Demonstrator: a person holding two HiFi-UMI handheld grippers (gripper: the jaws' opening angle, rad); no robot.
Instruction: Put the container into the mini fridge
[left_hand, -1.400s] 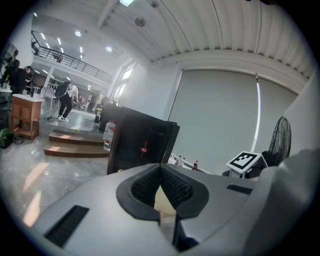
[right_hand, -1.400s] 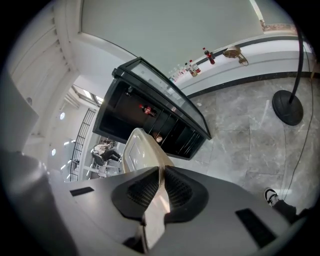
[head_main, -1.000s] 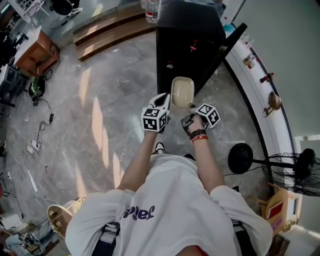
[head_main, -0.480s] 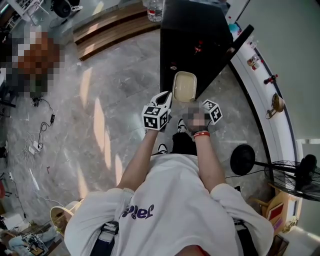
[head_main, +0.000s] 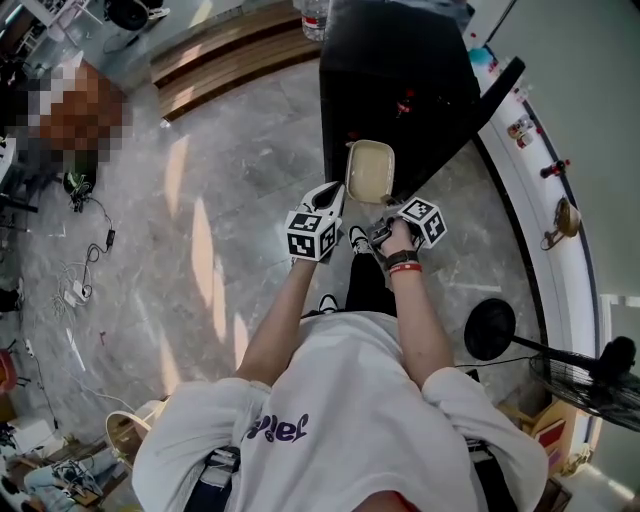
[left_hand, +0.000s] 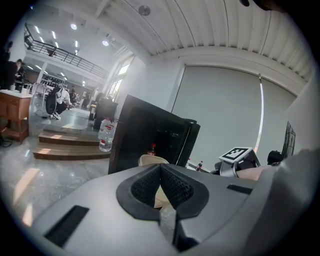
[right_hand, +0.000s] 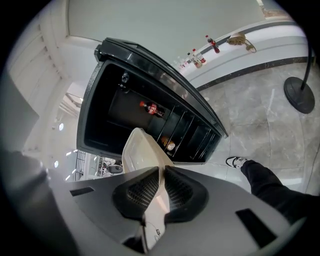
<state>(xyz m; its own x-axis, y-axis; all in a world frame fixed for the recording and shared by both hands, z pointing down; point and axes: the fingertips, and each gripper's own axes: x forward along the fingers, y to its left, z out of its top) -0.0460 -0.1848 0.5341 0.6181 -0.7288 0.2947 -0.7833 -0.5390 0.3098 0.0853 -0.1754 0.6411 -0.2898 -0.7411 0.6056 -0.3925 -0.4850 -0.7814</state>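
- Holds container (head_main: 369, 170) nearer the open fridge (head_main: 400, 90) than a second ago; in the air before its mouth, not yet inside.
- One container, one fridge, two grippers, one red bottle (right_hand: 151, 108) inside fridge.
- Right gripper (right_hand: 161, 172): narrowly parted, clamped on container rim.
- Left gripper (left_hand: 160, 167): tips together, empty, just beside container.
- Hides container's near end behind right pads; fridge depths too dark to read.
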